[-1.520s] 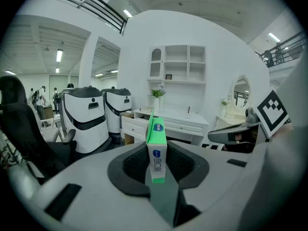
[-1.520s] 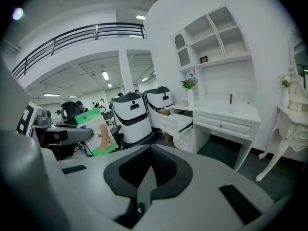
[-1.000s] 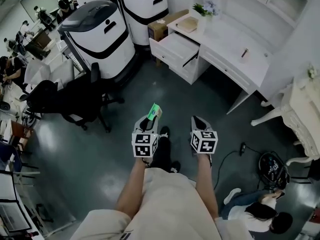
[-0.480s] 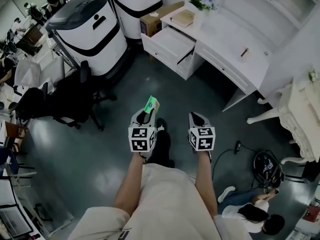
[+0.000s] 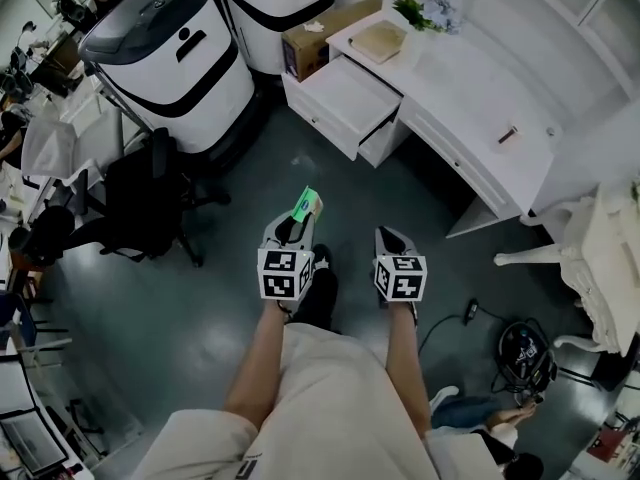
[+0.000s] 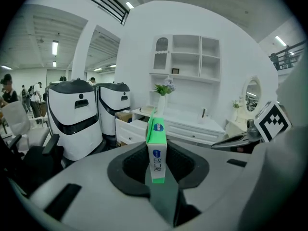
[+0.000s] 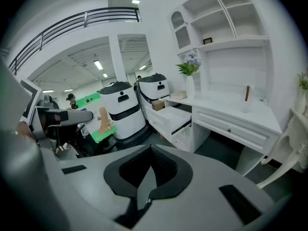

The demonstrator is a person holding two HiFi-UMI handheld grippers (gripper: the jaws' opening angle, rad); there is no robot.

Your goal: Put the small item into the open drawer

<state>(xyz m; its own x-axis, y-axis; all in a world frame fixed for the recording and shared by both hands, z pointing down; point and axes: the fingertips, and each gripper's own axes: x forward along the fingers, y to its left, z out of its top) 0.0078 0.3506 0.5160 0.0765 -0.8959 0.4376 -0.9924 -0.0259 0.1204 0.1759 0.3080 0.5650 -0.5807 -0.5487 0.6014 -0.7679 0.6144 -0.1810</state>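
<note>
My left gripper (image 5: pixel 300 224) is shut on a small green and white box (image 5: pixel 307 204), held upright over the dark floor. In the left gripper view the box (image 6: pixel 156 148) stands between the pads, pointing at the open white drawer (image 6: pixel 128 128). That drawer (image 5: pixel 350 94) juts from the left end of the white desk (image 5: pixel 470 98), well ahead of both grippers. The right gripper (image 5: pixel 387 238) hangs beside the left one with nothing in it. In the right gripper view its jaws (image 7: pixel 150 170) meet, and the drawer (image 7: pixel 171 117) lies ahead.
Two big white and black machines (image 5: pixel 165 58) stand left of the desk, with a cardboard box (image 5: pixel 310 46) between them and the drawer. A black office chair (image 5: pixel 140 203) is at the left. A cable and black device (image 5: pixel 522 353) lie on the floor at right.
Both grippers have been carried forward over the floor towards the desk. The green box stays in the left gripper; the right stays empty.
</note>
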